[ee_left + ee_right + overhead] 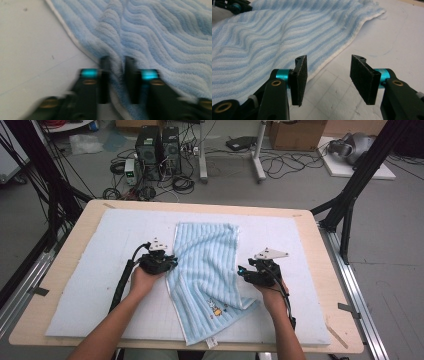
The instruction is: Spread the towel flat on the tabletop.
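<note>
One towel (207, 265), pale blue with ribbed stripes, lies on one white mat (100, 270) that covers the table (60, 265). The towel sits near the mat's middle, slightly rumpled, with one small cartoon patch (216, 309) and one white tag (212, 342) near its front edge. Two grippers work at it, one on each side. The left gripper (117, 75) is at the towel's left edge, its jaws clenched on a pinched ridge of the cloth. The right gripper (327, 75) is at the towel's right edge; its jaws stand apart and released, nothing between them but mat, the towel's white hem just beside one pad (302, 77).
</note>
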Action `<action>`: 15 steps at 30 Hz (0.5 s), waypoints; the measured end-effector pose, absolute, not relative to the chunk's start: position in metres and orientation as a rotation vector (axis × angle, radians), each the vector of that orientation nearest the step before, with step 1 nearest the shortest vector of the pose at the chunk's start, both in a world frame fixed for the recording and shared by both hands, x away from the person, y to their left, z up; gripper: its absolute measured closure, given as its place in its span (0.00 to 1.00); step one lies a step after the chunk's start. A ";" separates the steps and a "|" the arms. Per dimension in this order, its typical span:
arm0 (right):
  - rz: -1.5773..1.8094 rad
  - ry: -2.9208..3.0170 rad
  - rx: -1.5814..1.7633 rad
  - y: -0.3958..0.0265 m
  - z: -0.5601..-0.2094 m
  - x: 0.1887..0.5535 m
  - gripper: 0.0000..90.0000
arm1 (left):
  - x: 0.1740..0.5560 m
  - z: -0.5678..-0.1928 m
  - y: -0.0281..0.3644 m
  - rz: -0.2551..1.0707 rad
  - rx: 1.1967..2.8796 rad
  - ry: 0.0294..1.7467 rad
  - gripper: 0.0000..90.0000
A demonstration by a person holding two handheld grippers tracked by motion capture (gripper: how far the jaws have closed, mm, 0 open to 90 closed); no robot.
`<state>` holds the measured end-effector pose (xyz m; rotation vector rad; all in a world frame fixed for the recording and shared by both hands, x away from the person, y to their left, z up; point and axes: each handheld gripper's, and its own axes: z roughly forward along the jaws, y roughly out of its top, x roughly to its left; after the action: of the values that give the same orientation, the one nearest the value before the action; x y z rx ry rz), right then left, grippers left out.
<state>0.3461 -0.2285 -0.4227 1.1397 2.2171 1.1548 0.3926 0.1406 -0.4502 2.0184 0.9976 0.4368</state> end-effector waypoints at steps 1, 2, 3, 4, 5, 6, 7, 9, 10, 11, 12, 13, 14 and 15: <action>1.157 2.219 1.139 -0.229 -0.423 0.346 0.53 | 0.394 -0.450 0.141 0.454 2.012 1.004 0.95; 1.158 2.221 1.131 -0.229 -0.424 0.346 0.53 | 0.396 -0.450 0.143 0.480 2.001 1.016 0.95; 1.163 2.223 1.131 -0.229 -0.424 0.346 0.53 | 0.400 -0.449 0.147 0.486 1.995 1.034 0.95; 1.160 2.228 1.134 -0.229 -0.425 0.346 0.53 | 0.405 -0.449 0.150 0.468 1.986 1.059 0.95; 1.162 2.229 1.133 -0.229 -0.425 0.346 0.53 | 0.410 -0.448 0.154 0.458 1.966 1.087 0.95; 1.168 2.228 1.138 -0.228 -0.426 0.346 0.53 | 0.413 -0.447 0.158 0.461 1.953 1.103 0.95; 1.162 2.235 1.138 -0.228 -0.426 0.347 0.53 | 0.417 -0.445 0.160 0.468 1.945 1.116 0.95; 1.158 2.238 1.138 -0.226 -0.427 0.347 0.53 | 0.422 -0.445 0.164 0.492 1.927 1.126 0.95; 1.156 2.244 1.134 -0.226 -0.428 0.348 0.53 | 0.427 -0.445 0.167 0.492 1.932 1.141 0.95; 1.157 2.245 1.136 -0.226 -0.428 0.348 0.53 | 0.430 -0.445 0.170 0.496 1.928 1.149 0.95; 1.155 2.249 1.138 -0.225 -0.428 0.348 0.53 | 0.433 -0.445 0.173 0.504 1.918 1.163 0.95; 1.152 2.249 1.134 -0.224 -0.428 0.348 0.52 | 0.437 -0.444 0.177 0.516 1.913 1.176 0.95; 1.152 2.250 1.137 -0.224 -0.429 0.348 0.52 | 0.439 -0.444 0.180 0.540 1.893 1.192 0.95; 1.150 2.252 1.139 -0.223 -0.429 0.348 0.51 | 0.441 -0.444 0.184 0.566 1.867 1.212 0.95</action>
<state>0.3477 -0.2233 -0.4289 1.1386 2.2517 1.1499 0.4410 0.1838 -0.4436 1.8668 1.2116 0.5655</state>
